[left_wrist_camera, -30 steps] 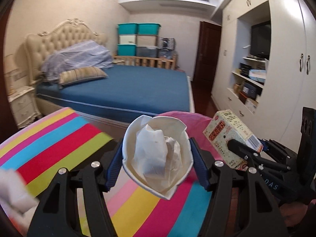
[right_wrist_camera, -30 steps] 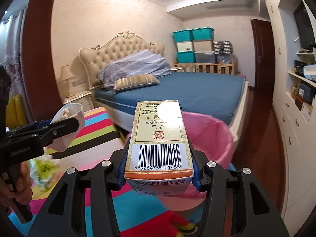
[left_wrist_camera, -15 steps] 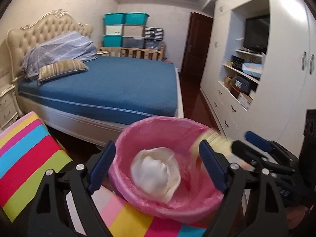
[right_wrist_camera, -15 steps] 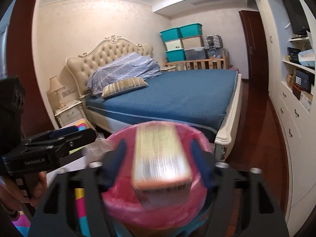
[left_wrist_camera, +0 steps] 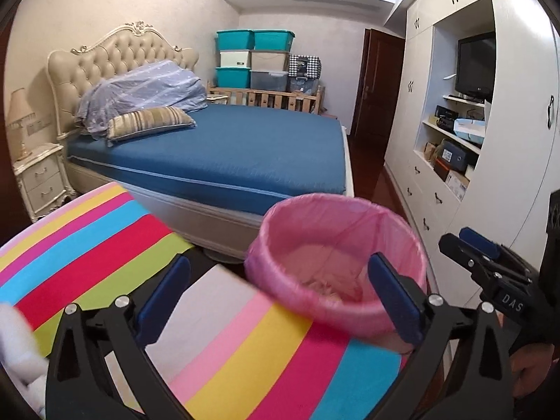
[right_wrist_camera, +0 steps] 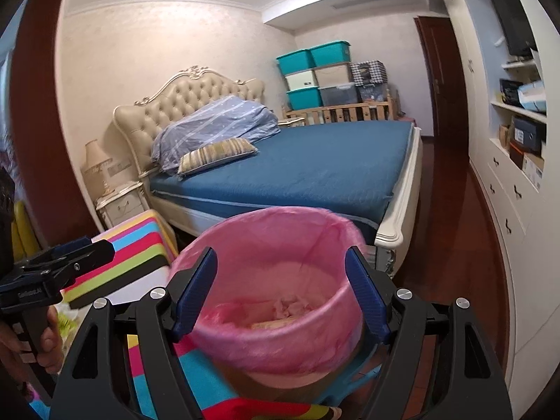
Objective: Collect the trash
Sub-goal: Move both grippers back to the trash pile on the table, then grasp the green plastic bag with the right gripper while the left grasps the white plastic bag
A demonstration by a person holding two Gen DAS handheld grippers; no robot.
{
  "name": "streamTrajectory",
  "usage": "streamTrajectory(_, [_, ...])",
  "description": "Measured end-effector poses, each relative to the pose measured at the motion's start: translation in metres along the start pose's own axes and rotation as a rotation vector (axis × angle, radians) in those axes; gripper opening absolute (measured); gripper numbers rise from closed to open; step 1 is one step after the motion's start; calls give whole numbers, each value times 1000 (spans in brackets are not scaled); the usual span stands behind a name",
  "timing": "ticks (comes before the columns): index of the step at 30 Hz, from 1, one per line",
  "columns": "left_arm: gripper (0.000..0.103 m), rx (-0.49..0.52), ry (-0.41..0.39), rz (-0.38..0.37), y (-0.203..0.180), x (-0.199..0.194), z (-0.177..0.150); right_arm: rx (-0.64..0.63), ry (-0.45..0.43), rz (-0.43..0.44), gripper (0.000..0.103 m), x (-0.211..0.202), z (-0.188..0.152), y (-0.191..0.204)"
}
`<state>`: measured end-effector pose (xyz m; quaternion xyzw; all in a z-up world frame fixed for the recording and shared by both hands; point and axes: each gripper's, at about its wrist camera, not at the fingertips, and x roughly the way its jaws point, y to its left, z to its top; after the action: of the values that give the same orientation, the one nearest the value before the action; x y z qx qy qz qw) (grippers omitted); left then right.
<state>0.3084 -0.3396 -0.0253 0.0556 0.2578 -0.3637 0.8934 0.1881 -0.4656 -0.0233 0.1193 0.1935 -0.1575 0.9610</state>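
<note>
A bin lined with a pink bag [left_wrist_camera: 315, 311] stands at the far edge of the striped surface [left_wrist_camera: 87, 245]. Crumpled white paper [left_wrist_camera: 325, 280] lies inside it. In the right wrist view the same bin [right_wrist_camera: 280, 350] holds the paper [right_wrist_camera: 294, 306] and a flat carton [right_wrist_camera: 269, 325]. My left gripper [left_wrist_camera: 280, 266] hovers just left of the bin, its jaws opening with nothing between them. My right gripper [right_wrist_camera: 280, 255] stands open and empty above the bin's near rim. Each gripper shows in the other's view, the right [left_wrist_camera: 455, 243] and the left [right_wrist_camera: 94, 248].
A white tissue [left_wrist_camera: 14, 343] lies blurred at the lower left of the striped surface. Behind the bin is a bed with a blue mattress [left_wrist_camera: 227, 154]. A white wardrobe wall [left_wrist_camera: 507, 175] runs along the right, a nightstand [left_wrist_camera: 42, 178] stands at the left.
The left gripper let go of the paper cup with tissue and the right let go of the carton; both dropped into the pink bin. Both grippers opened, and the left drew back leftward.
</note>
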Motion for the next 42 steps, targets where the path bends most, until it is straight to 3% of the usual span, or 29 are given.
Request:
streamTrajectory(10, [98,1,-51,107,44,-104,-46,-91,52,117,78,-12,-19,78])
streamTrajectory(19, [98,-80,-64,271,104,-185,-87,-149,117,252,79,-12,-38,156])
streamTrajectory(26, [98,-208,-51,405,158,-239,-123,-192,182,330,79,-15,-57,202])
streamTrajectory(35, [98,-280,-23,533,198,-264,-150,-250,244,393,79,-18,-74,246])
streamTrajectory(42, [98,-308,20,534,214,-262,-164,-293,277,430,79,-19,-83,272])
